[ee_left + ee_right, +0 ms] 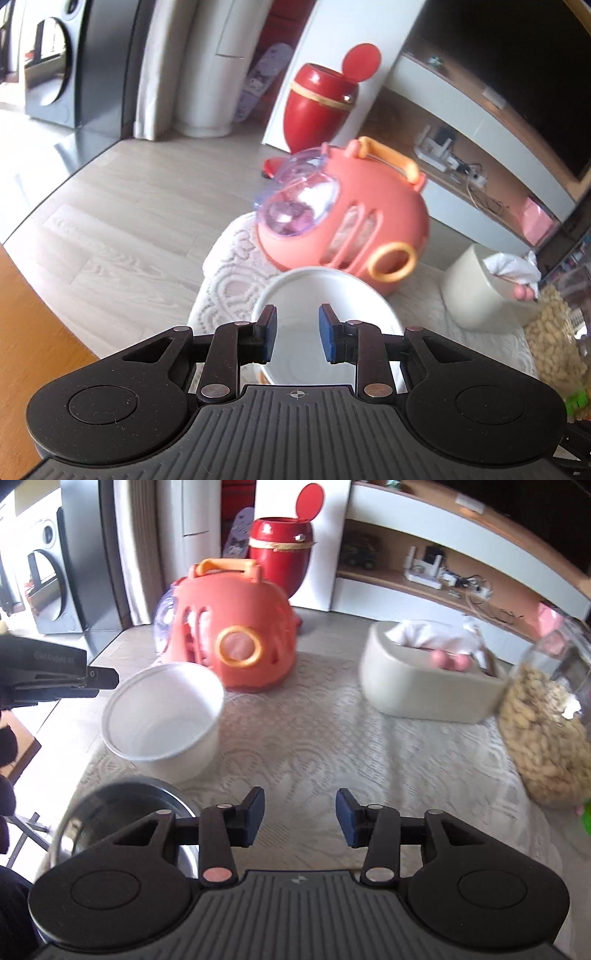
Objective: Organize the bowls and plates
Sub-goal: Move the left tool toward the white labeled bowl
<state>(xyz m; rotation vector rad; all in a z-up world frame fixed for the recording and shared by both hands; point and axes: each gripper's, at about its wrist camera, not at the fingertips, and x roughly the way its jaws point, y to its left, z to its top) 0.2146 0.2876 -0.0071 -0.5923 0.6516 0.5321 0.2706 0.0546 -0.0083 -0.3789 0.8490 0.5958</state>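
Left gripper (297, 332) nearer: white bowl (325, 321) at 12 o'clock under empty, part-open jaws. Right gripper (300, 818) wide open, empty; steel bowl (122, 812) at 9.

1. White bowl (162, 716): plain white.
2. Metal bowl (122, 812): shiny silver-grey, blurred.
3. Carrier (240, 635): coral, orange trim.
4. Bench cloth (332, 746): pale lace pattern.
5. Tool pads (255, 814): blue.
6. Bin (280, 546): red, possibly gold-banded.

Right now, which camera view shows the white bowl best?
The right wrist view: the whole white bowl shows there, rim, inside and wall. In the left wrist view the left gripper covers part of it.
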